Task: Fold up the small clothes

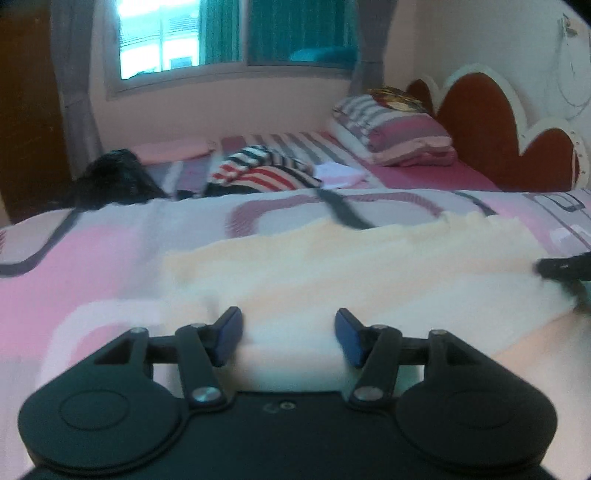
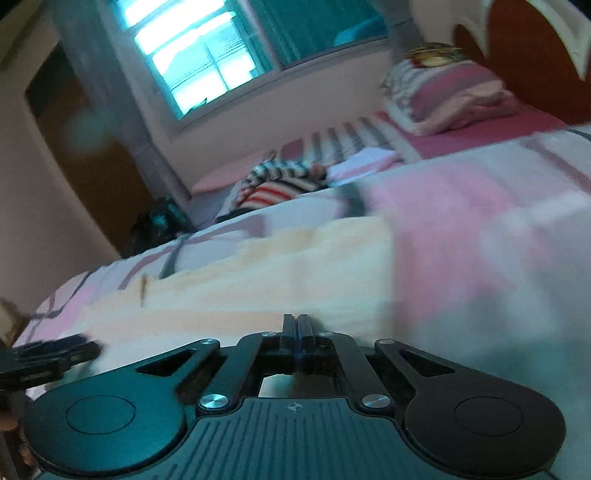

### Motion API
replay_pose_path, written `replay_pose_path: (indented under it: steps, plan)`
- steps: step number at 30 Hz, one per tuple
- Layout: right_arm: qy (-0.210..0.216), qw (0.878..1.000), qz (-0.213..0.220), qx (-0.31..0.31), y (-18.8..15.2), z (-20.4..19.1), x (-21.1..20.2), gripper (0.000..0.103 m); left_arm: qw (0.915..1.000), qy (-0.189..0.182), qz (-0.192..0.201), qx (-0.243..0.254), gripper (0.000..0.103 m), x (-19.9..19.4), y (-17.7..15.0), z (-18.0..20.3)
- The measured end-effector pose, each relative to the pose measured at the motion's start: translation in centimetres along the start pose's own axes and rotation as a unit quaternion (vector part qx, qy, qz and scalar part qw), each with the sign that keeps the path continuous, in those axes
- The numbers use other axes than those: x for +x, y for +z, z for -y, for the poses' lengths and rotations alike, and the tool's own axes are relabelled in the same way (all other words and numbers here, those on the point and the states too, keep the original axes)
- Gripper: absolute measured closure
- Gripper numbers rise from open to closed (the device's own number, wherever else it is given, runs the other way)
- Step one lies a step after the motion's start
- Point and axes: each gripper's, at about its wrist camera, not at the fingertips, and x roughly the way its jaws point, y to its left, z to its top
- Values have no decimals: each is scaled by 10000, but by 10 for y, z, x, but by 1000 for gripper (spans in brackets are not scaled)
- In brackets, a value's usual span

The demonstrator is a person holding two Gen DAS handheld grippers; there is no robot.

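A pale cream garment (image 1: 332,266) lies spread flat on the pink and white bed cover (image 1: 92,251). My left gripper (image 1: 289,334) is open, its blue pads low over the garment's near edge with cloth between them. The right gripper shows at that view's right edge (image 1: 561,267). In the right wrist view the cream garment (image 2: 277,280) lies ahead and my right gripper (image 2: 297,332) is shut at its near edge; whether cloth is pinched between the pads is hidden. The left gripper shows at the left edge (image 2: 48,354).
A pile of striped clothes (image 1: 258,173) and a black item (image 1: 114,177) lie further back on the bed. Striped pillows (image 1: 399,133) rest against a red heart-shaped headboard (image 1: 480,122). A window (image 1: 221,33) is on the far wall.
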Motion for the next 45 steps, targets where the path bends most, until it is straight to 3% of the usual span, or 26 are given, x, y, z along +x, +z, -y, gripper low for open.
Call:
replay_pose_path:
  steps: [3, 6, 9, 11, 12, 14, 18, 21, 24, 27, 29, 30, 32, 45]
  plan:
    - [-6, 9995, 24, 300, 1, 8, -10, 103, 9998, 169, 41, -54, 52, -9, 8, 14]
    - [1, 9996, 208, -204, -3, -26, -23, 103, 9995, -74, 261, 185, 48, -25, 11, 52]
    - [148, 9965, 31, -824, -21, -68, -21, 103, 9989, -253, 184, 359, 45, -28, 3, 77]
    - [105, 9931, -163, -1155, -33, -79, -16, 103, 9992, -102, -18, 375, 46, -21, -5, 76]
    - [-127, 9912, -218, -1297, -36, -79, -13, 103, 9995, -8, -107, 284, 45, -19, -10, 69]
    - [-524, 9930, -141, -1046, -35, -57, -19, 103, 9999, 11, -100, -42, 44, -24, -18, 45]
    - [-644, 9967, 11, -485, -24, -22, -44, 103, 9996, 155, -76, -201, 47, -43, -21, 24]
    - [-373, 9974, 146, -606, -24, -31, -60, 103, 9996, 244, -30, -163, 44, -44, -25, 25]
    - [-694, 9943, -283, -761, -34, -30, -40, 103, 9993, 332, -134, -129, 46, -40, -22, 30]
    - [-596, 9965, -139, -567, -26, -33, -47, 103, 9992, 384, -61, -19, 42, -46, -18, 33]
    - [-525, 9968, -3, -605, -28, -29, -48, 103, 9982, 508, -323, -9, 40, -36, -22, 31]
    - [-635, 9961, -226, -578, -31, -25, -38, 103, 9983, 494, -311, -53, 40, -36, -23, 30]
    - [-569, 9966, -250, -534, -29, -22, -37, 103, 9975, 580, -399, 76, 42, -40, -19, 34]
    - [-418, 9974, -191, -560, -33, -46, -106, 103, 9966, 670, -436, 201, 44, -92, -29, 49]
